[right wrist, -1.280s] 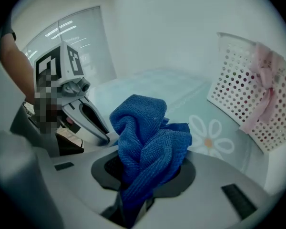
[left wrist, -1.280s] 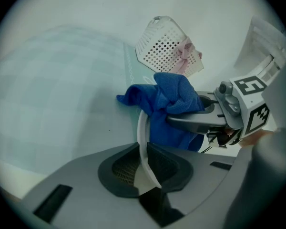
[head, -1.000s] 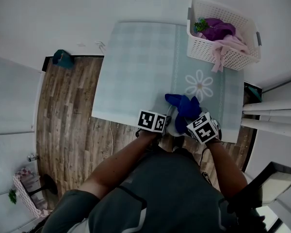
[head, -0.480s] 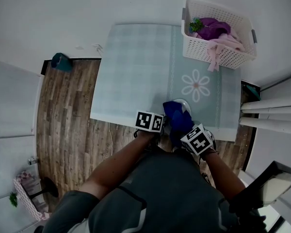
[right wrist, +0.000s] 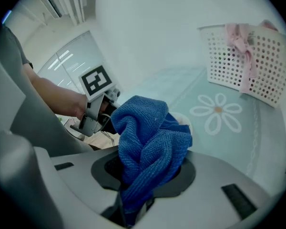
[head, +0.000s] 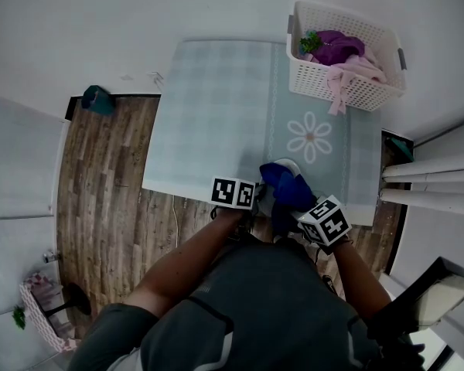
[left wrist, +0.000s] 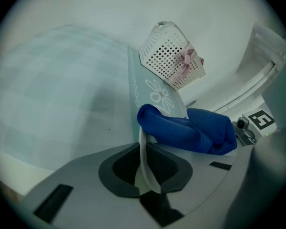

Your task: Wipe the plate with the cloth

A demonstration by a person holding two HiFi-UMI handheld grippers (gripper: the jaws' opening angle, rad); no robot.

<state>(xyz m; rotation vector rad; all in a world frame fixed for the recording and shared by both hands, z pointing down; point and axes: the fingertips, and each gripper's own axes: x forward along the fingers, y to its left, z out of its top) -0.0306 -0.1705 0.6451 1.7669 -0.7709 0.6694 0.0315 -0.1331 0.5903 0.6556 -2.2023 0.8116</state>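
Holding plate point(left wrist: 141, 140) steady at worktop point(head: 216, 107) near edge, left gripper point(left wrist: 145, 165) jaws clamped on its rim; right gripper point(right wrist: 136, 190) jaws clamped on cloth point(right wrist: 150, 137) against plate. Sweep evenly, press lightly, avoid tipping.

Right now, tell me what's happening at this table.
A person works with two hand-held claws at the near edge of the table. The left claw is shut on the rim of a white plate, its jaws having just tightened. The right claw is shut on a bunched blue cloth that lies against the plate, apparently mid-wipe.
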